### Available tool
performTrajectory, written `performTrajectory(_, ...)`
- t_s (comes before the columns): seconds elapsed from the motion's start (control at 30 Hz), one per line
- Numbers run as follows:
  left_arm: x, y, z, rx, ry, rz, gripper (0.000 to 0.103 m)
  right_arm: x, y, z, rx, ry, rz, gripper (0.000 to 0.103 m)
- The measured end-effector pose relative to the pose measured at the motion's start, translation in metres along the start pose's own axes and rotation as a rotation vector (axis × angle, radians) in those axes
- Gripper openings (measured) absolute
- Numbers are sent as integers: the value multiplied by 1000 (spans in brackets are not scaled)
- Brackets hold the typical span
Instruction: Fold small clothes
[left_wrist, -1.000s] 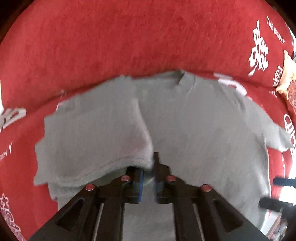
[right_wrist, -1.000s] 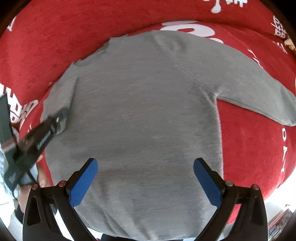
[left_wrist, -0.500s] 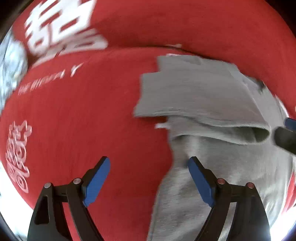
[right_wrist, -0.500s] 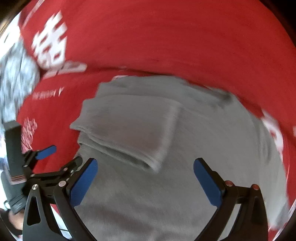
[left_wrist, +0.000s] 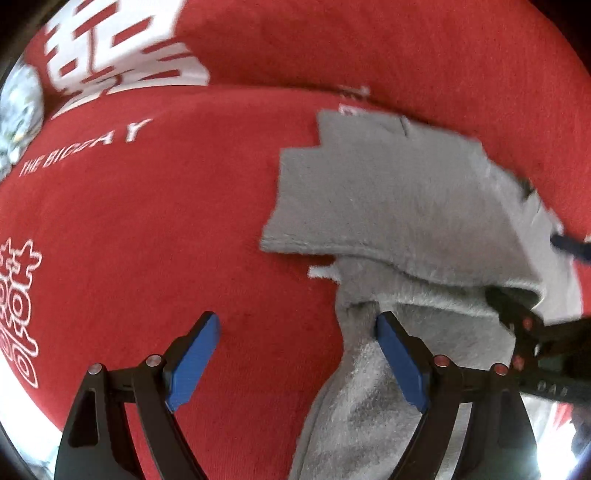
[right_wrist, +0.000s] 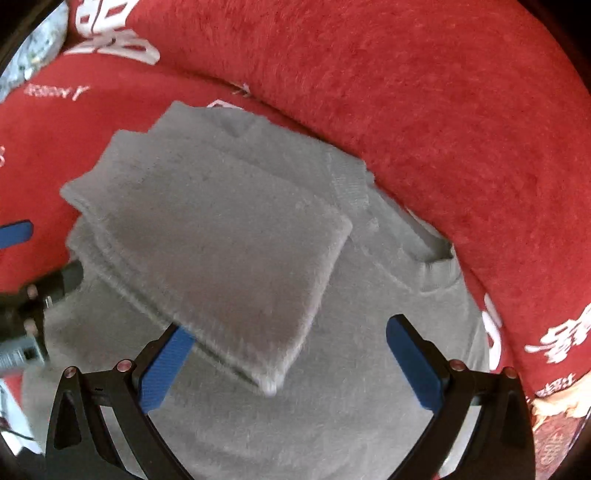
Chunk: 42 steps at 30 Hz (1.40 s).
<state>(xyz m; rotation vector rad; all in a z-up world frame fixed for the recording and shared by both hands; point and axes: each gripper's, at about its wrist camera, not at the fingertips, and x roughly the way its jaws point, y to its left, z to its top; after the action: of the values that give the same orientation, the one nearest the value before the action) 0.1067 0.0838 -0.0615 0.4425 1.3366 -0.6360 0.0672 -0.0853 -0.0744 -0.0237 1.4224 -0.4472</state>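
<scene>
left wrist: left gripper (left_wrist: 297, 363) spread wide, holding nothing, over the grey sweater's (left_wrist: 399, 206) folded edge on the red blanket (left_wrist: 166, 221); best to grip the hem squarely; right wrist: right gripper (right_wrist: 288, 363) agape and empty above the fold; collar visible only here.

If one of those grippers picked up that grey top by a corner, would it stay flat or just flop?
Probably flop: the grey top already lies in soft folds with one side doubled over itself. Its fuzzy knit looks light and should give the pads easy grip, not slip. Dragged along, it might cling to the plush red blanket and bunch rather than slide.
</scene>
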Motion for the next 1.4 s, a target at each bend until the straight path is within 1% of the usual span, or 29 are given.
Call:
performTrajectory(0.07,0,-7,-4,31,-9,16,87,6,5,7,-9,-2,-16,102)
performTrajectory(0.1,-1,-9,-4,29,-18,19,87,7,7,11,-7,-18,-27,102)
performTrajectory(0.13,-2,-9,-3,17,-18,20,87,4,7,17,9,-50,-33,99)
performTrajectory(0.17,0,-3,2,-16,-13,16,87,1,6,20,31,-70,-31,97)
performTrajectory(0.23,4,7,10,-88,0,10,87,-9,-12,24,166,-134,3,95)
performTrajectory(0.3,8,15,12,-137,0,3,87,-16,-43,21,364,-175,59,95)
performTrajectory(0.37,7,13,11,-132,-14,17,87,-22,-88,-3,619,-204,102,95)
performTrajectory(0.4,7,12,11,-122,-24,23,87,-21,-105,-18,717,-201,110,95)
performTrajectory(0.47,7,12,12,-118,-25,16,88,-10,-147,-59,949,-163,150,95)
performTrajectory(0.5,7,13,13,-116,-21,11,88,-6,-156,-70,1019,-142,179,95)
performTrajectory(0.6,8,14,16,-93,-15,7,88,26,-185,-119,1235,-50,317,95)
performTrajectory(0.67,9,17,20,-87,-6,4,88,35,-196,-140,1319,-57,399,95)
performTrajectory(0.7,8,18,21,-86,4,2,88,35,-200,-145,1336,-75,436,95)
performTrajectory(0.77,3,20,21,-66,30,4,88,32,-203,-148,1326,-83,457,95)
performTrajectory(0.83,-6,21,18,-10,34,7,88,26,-206,-152,1315,-81,450,95)
performTrajectory(0.9,-19,24,12,48,31,20,88,26,-213,-161,1349,-75,438,95)
performTrajectory(0.97,-29,31,15,66,23,20,88,26,-218,-174,1432,-71,438,95)
performTrajectory(1.0,-32,35,20,59,18,17,88,27,-222,-184,1498,-80,444,95)
performTrajectory(1.07,-32,42,35,32,7,8,88,26,-230,-200,1594,-98,467,95)
performTrajectory(1.13,-25,46,56,5,-1,-6,88,26,-237,-212,1648,-106,512,95)
performTrajectory(1.17,-21,43,67,4,-6,-13,88,25,-238,-215,1646,-102,528,95)
performTrajectory(1.23,-8,38,84,9,-6,-23,88,17,-241,-220,1607,-103,529,95)
performTrajectory(1.3,5,27,99,14,15,-51,88,12,-241,-216,1516,-106,523,95)
performTrajectory(1.4,22,14,117,30,49,-69,88,13,-239,-192,1314,-63,459,95)
